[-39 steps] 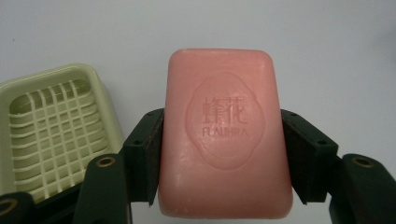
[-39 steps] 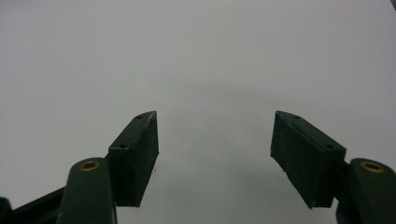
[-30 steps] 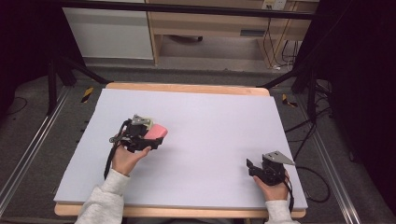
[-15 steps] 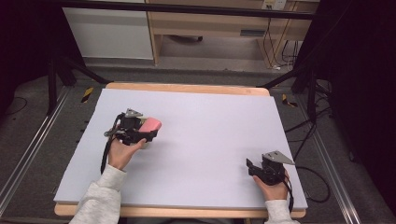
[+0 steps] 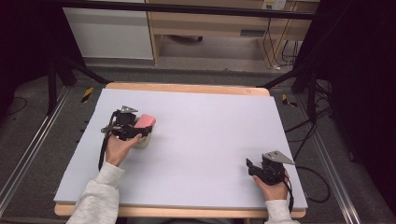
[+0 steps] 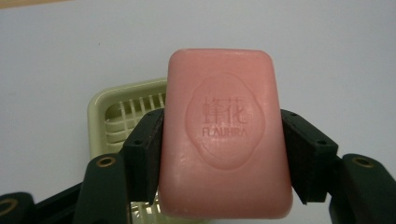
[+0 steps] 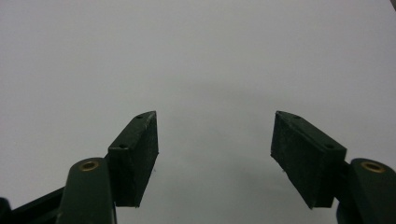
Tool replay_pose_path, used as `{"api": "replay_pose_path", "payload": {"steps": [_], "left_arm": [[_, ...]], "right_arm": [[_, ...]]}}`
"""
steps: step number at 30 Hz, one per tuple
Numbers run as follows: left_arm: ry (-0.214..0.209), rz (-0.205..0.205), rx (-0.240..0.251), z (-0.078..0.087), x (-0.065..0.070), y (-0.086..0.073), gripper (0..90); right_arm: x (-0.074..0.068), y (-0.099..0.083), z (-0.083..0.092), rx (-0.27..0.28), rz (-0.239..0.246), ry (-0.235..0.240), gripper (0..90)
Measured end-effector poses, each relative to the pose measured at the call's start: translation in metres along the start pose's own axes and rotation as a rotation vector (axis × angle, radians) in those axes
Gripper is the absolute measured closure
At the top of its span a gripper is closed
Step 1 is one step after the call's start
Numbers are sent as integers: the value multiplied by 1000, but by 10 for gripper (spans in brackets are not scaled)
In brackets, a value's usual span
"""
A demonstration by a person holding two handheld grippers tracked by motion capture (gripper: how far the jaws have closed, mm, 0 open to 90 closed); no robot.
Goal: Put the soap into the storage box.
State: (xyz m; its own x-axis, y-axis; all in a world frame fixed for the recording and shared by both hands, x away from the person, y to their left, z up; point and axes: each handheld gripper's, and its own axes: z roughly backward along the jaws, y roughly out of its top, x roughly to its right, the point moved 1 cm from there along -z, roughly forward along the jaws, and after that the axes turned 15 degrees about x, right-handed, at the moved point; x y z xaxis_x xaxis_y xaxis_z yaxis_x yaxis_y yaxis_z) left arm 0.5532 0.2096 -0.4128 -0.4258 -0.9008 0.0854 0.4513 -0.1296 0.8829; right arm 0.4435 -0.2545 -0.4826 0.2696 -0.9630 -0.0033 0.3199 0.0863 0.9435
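My left tongs (image 6: 224, 140) are clamped on a pink bar of soap (image 6: 225, 133), one pad pressed flat to each long side, the stamped face turned up toward the camera. Beneath and just behind the bar sits a pale yellow-green soap dish (image 6: 122, 116) with a slotted grid floor; the part of that floor I can see carries nothing. The bar covers most of the dish, so only its left rim, a corner of the grid and a sliver below the soap show. From above, the soap (image 5: 145, 122) hangs over the dish (image 5: 141, 141) on the left part of the tabletop (image 5: 215, 135), and my hand hides much of the dish. My right tongs (image 7: 215, 149) stand open, holding nothing, low over bare tabletop near the front right corner (image 5: 252, 166).
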Motion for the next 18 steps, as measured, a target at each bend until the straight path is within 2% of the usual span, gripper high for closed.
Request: {"api": "replay_pose_path", "payload": {"steps": [9, 18], "left_arm": [[39, 4, -24, -7, -11, -8, 373], [55, 12, -32, -11, -18, -12, 372]], "right_arm": [[-1, 0, 0, 2, 2, 4, 319], [-1, 0, -1, 0, 4, 7, 320]]}}
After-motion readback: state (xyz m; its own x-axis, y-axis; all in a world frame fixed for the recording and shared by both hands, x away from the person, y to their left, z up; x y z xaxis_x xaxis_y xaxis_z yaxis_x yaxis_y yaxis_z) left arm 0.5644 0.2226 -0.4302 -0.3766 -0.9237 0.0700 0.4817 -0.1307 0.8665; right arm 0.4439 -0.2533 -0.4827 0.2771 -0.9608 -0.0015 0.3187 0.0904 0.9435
